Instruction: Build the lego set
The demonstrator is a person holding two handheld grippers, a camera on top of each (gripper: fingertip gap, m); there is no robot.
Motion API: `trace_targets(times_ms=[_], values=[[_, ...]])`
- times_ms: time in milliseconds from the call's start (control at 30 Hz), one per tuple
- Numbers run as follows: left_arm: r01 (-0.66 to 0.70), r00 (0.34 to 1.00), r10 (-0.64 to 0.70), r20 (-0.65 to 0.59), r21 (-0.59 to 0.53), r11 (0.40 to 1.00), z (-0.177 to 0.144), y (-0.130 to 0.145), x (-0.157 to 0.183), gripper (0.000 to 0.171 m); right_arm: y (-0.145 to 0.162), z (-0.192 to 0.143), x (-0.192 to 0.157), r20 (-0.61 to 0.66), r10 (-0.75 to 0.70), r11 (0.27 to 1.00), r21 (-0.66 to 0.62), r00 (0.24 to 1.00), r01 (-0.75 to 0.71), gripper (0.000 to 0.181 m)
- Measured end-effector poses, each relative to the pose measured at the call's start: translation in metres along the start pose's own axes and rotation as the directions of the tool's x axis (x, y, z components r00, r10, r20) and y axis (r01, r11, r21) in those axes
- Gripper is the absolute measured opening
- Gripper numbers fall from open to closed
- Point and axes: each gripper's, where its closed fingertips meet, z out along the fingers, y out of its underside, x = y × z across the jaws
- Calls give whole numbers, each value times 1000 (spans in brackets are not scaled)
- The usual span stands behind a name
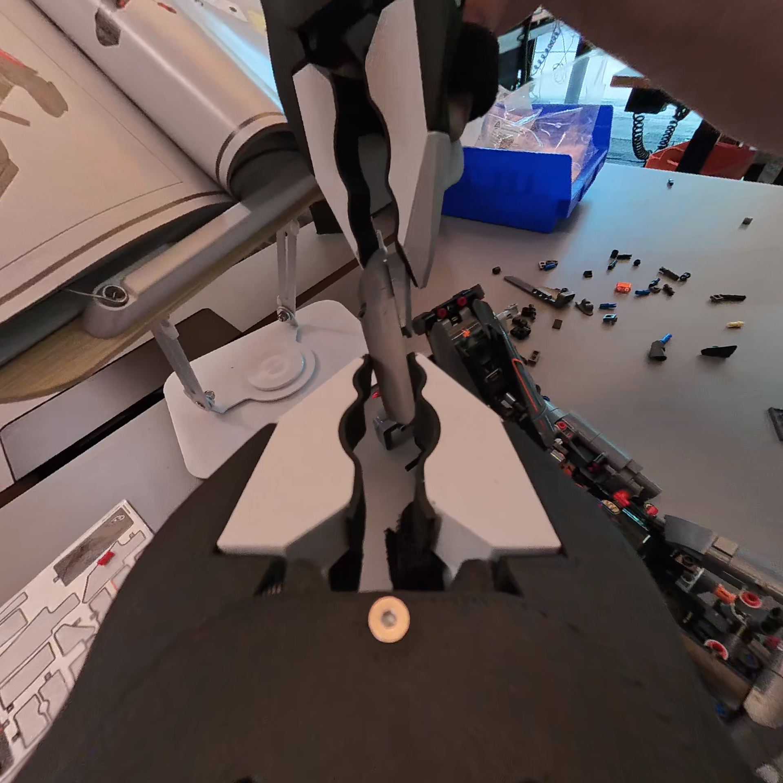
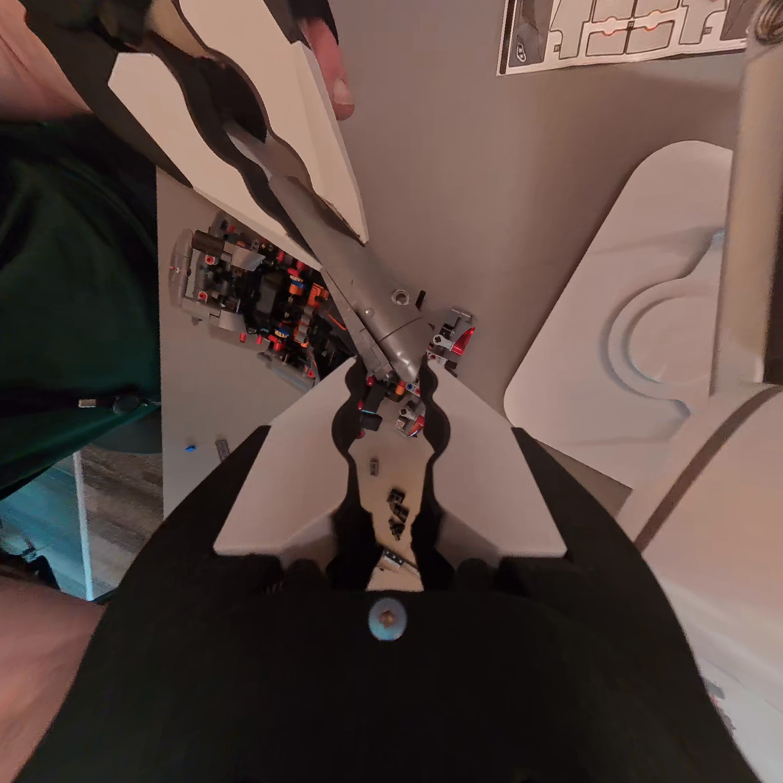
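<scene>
A long grey curved Lego panel (image 1: pixel 383 339) is held in the air between both grippers. My left gripper (image 1: pixel 392 358) is shut on its lower end. My right gripper (image 1: pixel 392 267) comes down from above and is shut on its upper end. In the right wrist view the panel (image 2: pixel 373 313) runs diagonally from the left gripper (image 2: pixel 339 254) at the upper left down to my right gripper (image 2: pixel 392 360). The partly built grey and black Lego car (image 1: pixel 508 381) lies on the table just right of the panel, and it shows below the panel in the right wrist view (image 2: pixel 254 296).
An open instruction book (image 1: pixel 106 169) rests on a stand with a white base (image 1: pixel 262 381) at the left. A blue bin (image 1: pixel 521 186) with plastic bags stands behind. Several loose small pieces (image 1: pixel 614 296) are scattered at the right. A sticker sheet (image 1: pixel 51 614) lies at the near left. Tip to tip, the grippers are about 5 cm apart.
</scene>
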Motion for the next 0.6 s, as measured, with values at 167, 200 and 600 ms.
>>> trace_targets(times_ms=[167, 200, 600], values=[[165, 985, -162, -57, 46, 985, -5, -2, -6, 11, -9, -6, -5, 98, 27, 997, 63, 995, -33, 21], [197, 978, -193, -72, 55, 979, -6, -3, -7, 10, -9, -7, -7, 120, 34, 997, 72, 992, -43, 21], [206, 977, -203, -60, 45, 978, -6, -2, -8, 0, -11, -4, -7, 190, 63, 991, 104, 980, -84, 16]])
